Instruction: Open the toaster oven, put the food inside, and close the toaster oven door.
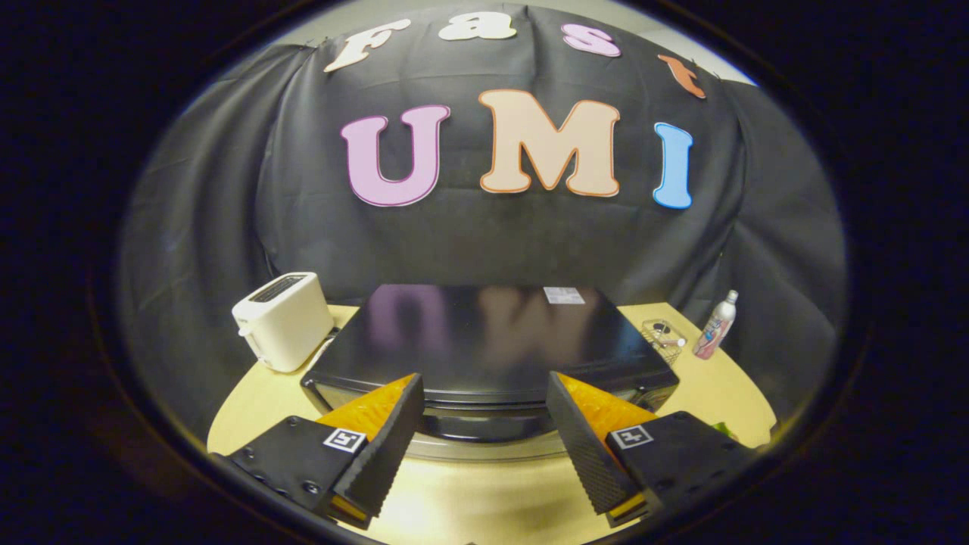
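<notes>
Black cloth is hanging behind a pale round table (250, 412), where the black toaster oven (484, 341) is sitting at the centre with its door closed. Angled slightly down over the oven's front edge, the gripper (484, 393) is hovering with its fingers spread wide, gripping nothing, the handle lying between and just below the tips. A white toaster (284, 319) is standing left of the oven, a wire basket (663, 341) and bottle (716, 325) right.
</notes>
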The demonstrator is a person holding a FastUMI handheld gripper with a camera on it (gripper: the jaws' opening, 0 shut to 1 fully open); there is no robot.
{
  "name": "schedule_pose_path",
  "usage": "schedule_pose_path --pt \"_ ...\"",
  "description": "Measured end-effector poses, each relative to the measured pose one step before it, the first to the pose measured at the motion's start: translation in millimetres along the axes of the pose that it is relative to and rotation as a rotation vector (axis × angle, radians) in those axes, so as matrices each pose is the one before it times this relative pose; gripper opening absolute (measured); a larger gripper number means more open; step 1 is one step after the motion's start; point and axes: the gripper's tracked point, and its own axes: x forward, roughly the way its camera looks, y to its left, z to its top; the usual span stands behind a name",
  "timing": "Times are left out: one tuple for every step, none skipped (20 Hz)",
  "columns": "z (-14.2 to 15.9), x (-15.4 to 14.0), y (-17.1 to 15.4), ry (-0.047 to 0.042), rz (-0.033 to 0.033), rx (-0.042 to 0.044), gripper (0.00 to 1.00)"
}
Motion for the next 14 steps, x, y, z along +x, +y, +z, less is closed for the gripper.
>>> schedule_pose_path --pt "1.81 -1.82 5.35 -0.01734 0.02039 0.02801 0.99" --pt "1.22 7.68 -1.25 -0.01707 -0.01989 0.01710 0.99" --pt "-1.02 1.24 0.60 -0.00256 0.00082 0.00406 0.98" --pt "0.91 1.32 -1.09 -0.01948 0.00115 0.00283 0.98" --pt "-0.26 0.60 0.91 -0.00632 0.00754 -0.00815 0.97" --pt "-0.85 0.08 1.05 -0.01450 0.00936 -0.00888 0.97" --pt "-0.21 0.06 -0.48 -0.00835 0.01068 -0.00424 0.97" --pt "-0.37 -0.19 -1.06 -0.01367 0.00852 -0.00063 0.97" --pt "-0.06 -0.99 -0.30 -0.00782 0.00777 -0.00074 0.97" --pt "-1.11 0.29 -1.15 -0.01398 0.00290 0.00193 0.97" --pt "0.13 -2.22 -1.07 -0.00653 -0.00221 -0.00139 0.97" --pt "-0.88 -2.15 -2.85 -0.00610 -0.01063 -0.00258 0.96" --pt "-0.69 -2.44 -2.76 -0.00298 -0.01682 -0.00328 0.96" --pt "-2.43 -2.57 -4.15 -0.00374 -0.01666 0.00174 0.95"
